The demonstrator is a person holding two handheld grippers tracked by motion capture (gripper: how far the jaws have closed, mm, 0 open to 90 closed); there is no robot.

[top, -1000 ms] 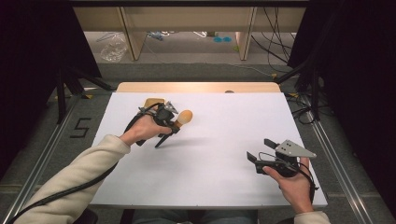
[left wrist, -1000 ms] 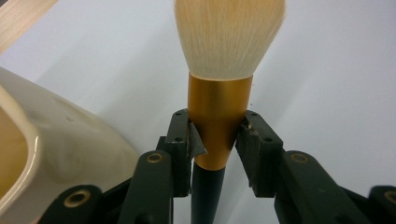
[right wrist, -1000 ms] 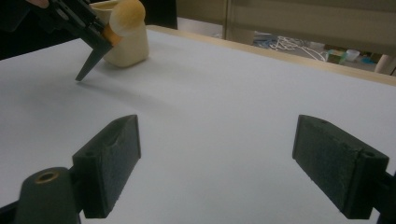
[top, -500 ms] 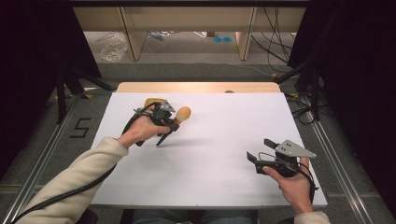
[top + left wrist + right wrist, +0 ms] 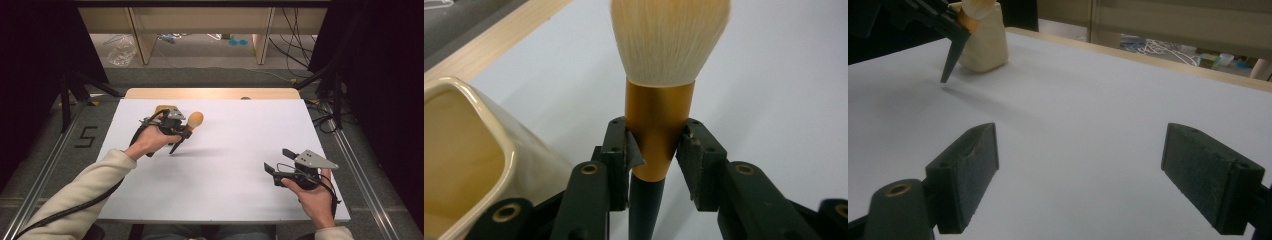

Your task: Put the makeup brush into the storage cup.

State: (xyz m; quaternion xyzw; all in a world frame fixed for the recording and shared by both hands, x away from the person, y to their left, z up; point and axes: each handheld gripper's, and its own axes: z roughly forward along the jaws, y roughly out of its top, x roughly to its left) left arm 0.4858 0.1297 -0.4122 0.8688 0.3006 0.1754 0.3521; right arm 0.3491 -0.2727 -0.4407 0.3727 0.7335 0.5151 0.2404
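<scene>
The left hand-held gripper (image 5: pixel 177 131) is clamped on a makeup brush (image 5: pixel 659 125) at its gold collar, bristles pointing away from the jaws. A cream ceramic holder (image 5: pixel 469 165) sits just beside that gripper. The pick-up looks done; putting the brush into the holder is likely what remains. The right hand-held gripper (image 5: pixel 1098 185) rests wide apart with nothing between its jaws, well clear of the brush. Its view shows the handle's dark tip (image 5: pixel 948 62) above the table (image 5: pixel 240 150), which the left gripper view hides.

Legible marking, one item: the numeral "5" (image 5: pixel 85 136), black, set on the grey floor just left of the tabletop (image 5: pixel 240 190), seen in the high view. No brand, label or lettering can be read on any other item in the views.
</scene>
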